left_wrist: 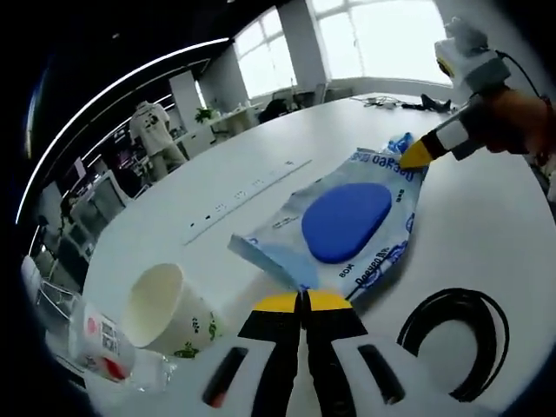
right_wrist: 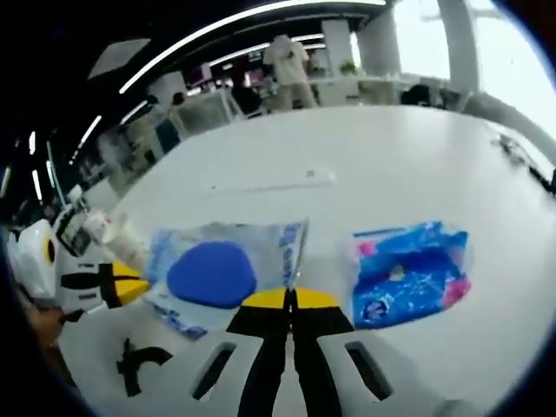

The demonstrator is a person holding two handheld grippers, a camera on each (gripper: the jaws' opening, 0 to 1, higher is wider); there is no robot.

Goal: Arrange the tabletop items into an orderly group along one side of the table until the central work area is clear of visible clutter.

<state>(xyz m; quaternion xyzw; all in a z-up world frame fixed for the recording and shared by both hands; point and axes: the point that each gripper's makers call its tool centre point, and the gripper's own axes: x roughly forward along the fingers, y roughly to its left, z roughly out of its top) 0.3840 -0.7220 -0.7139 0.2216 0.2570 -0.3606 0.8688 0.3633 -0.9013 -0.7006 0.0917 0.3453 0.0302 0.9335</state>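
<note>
Blue and glossy, a flat wet-wipes pack (left_wrist: 352, 228) with a round blue lid lies stretched over the white counter (left_wrist: 486, 217), gripped at both ends. In the left gripper view, the left gripper (left_wrist: 302, 302) has its yellow-tipped jaws closed together on the near corner of the pack, and the right gripper (left_wrist: 417, 155) reaches in from the right, its yellow tip pinching the far corner. In the right gripper view, the right gripper (right_wrist: 287, 298) is clamped tight on the pack's edge, while the left gripper (right_wrist: 130, 285) holds the opposite end of the wet-wipes pack (right_wrist: 213, 271). Just to the right there lies a crumpled blue-and-pink tissue packet (right_wrist: 408, 274), apart from the pack. A paper cup (left_wrist: 165, 311) lies tipped on its side near the left gripper, a clear bottle (left_wrist: 109, 352) beside it. A black cable coil (left_wrist: 456, 334) rests on the counter to the right.
</note>
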